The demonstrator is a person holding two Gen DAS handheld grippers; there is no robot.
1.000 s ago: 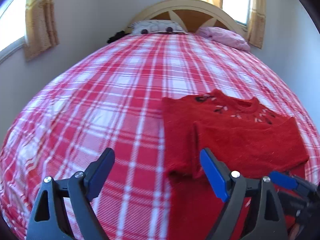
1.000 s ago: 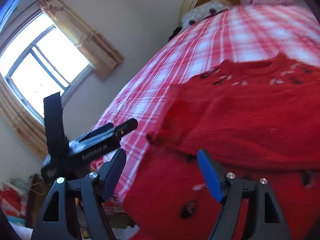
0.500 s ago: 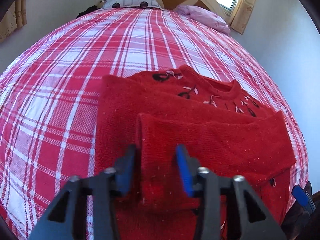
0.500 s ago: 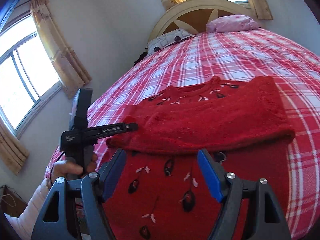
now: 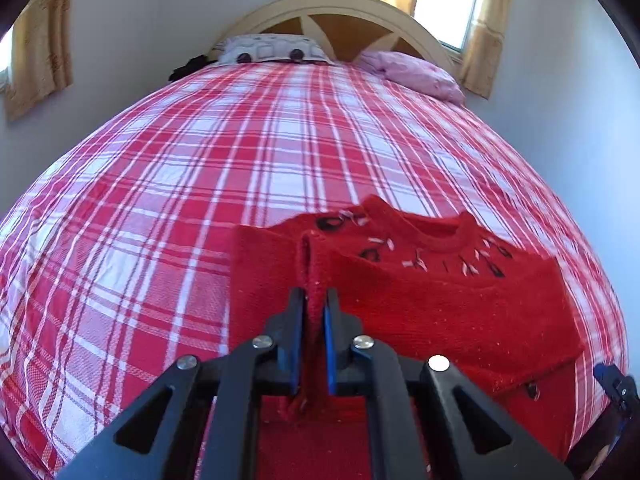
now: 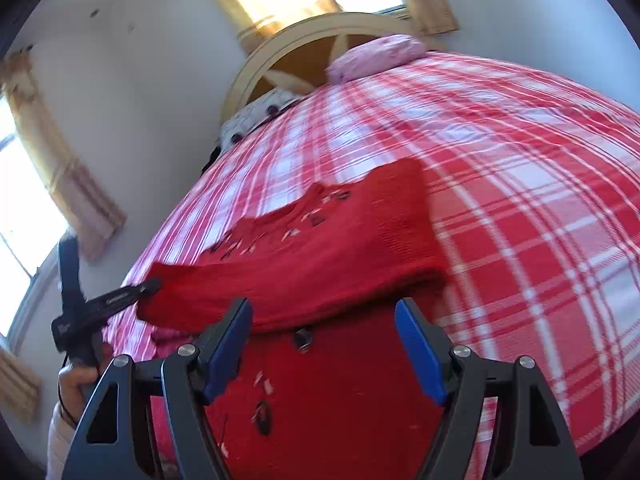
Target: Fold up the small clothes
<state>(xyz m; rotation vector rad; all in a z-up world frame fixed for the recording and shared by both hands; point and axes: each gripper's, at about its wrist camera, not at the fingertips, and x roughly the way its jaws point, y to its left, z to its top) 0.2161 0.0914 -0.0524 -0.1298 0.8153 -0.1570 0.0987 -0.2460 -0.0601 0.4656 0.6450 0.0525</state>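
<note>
The red sweater (image 5: 440, 304) lies on the plaid bedsheet (image 5: 200, 184), at the end of the bed farthest from the headboard (image 5: 336, 12), with its neckline turned toward that headboard. The sweater is partly folded: one layer lies doubled over the body, and the embroidered front panel is exposed on the side away from the headboard. The left gripper (image 5: 313, 300) is clenched on a raised vertical pleat of the sweater's knit at the folded layer's left edge; both blue pads press directly on the fabric, which stands pinched up between them. In the right wrist view the same gripper (image 6: 150, 286) appears as a black tool meeting the left corner of the folded layer, and a hand (image 6: 78, 384) in a white sleeve grips its handle. The right gripper (image 6: 324, 320) stands released, its jaws spread wide over the sweater's near portion, with the folded edge lying just beyond the fingertips; no fabric is pressed by either pad. A patterned pillow (image 5: 272, 50) and a pink pillow (image 5: 416, 74) rest against the headboard, well apart from the sweater.
</note>
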